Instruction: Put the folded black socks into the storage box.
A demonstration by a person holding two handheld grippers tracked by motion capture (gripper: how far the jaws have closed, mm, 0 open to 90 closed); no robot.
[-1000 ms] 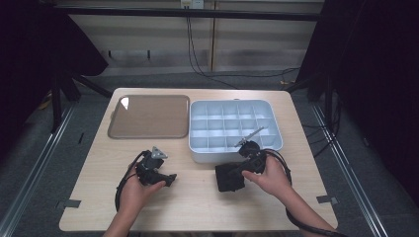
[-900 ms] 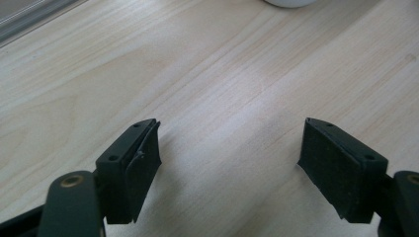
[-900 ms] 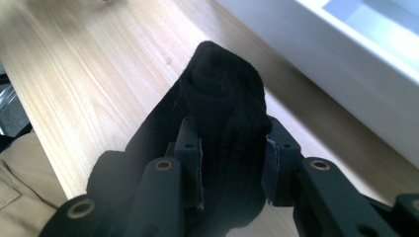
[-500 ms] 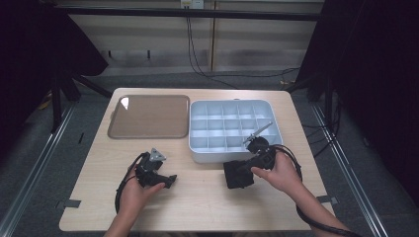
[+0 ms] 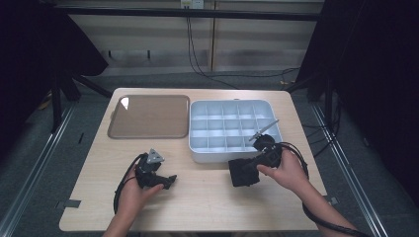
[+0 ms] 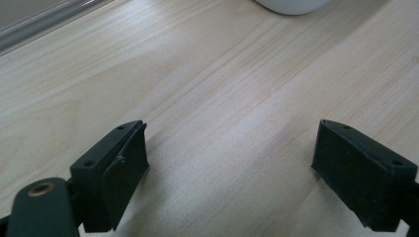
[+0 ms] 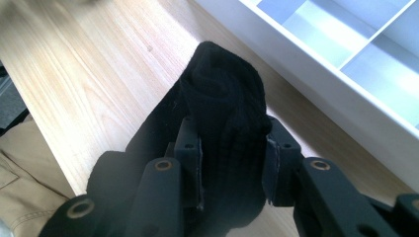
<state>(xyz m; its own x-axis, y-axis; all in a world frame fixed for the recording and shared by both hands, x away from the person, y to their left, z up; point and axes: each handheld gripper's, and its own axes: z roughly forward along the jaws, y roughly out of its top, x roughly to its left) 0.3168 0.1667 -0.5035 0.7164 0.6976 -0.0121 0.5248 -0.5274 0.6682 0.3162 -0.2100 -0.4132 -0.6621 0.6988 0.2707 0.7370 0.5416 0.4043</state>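
A black rolled sock (image 7: pixel 222 94) sits pinched between the jaws of my right gripper (image 7: pixel 232 163), which is shut on it. From above, the black sock (image 5: pixel 242 173) hangs just over the table in front of the white compartment box (image 5: pixel 197 155), with the right gripper (image 5: pixel 253 167) behind it. My left gripper (image 5: pixel 167 181) rests low at the front left of the table. In its own view the left gripper (image 6: pixel 230 143) has nothing but bare wood between its jaws, which have just been opening.
A brown tray (image 5: pixel 149 116) lies at the back left beside the white box, whose compartments look empty. The box's near wall (image 7: pixel 316 74) is close to the sock. The table's front edge runs near both hands.
My right hand has carried the black sock a little to the right and slightly up, closer to the white box. The left hand has stayed in place.
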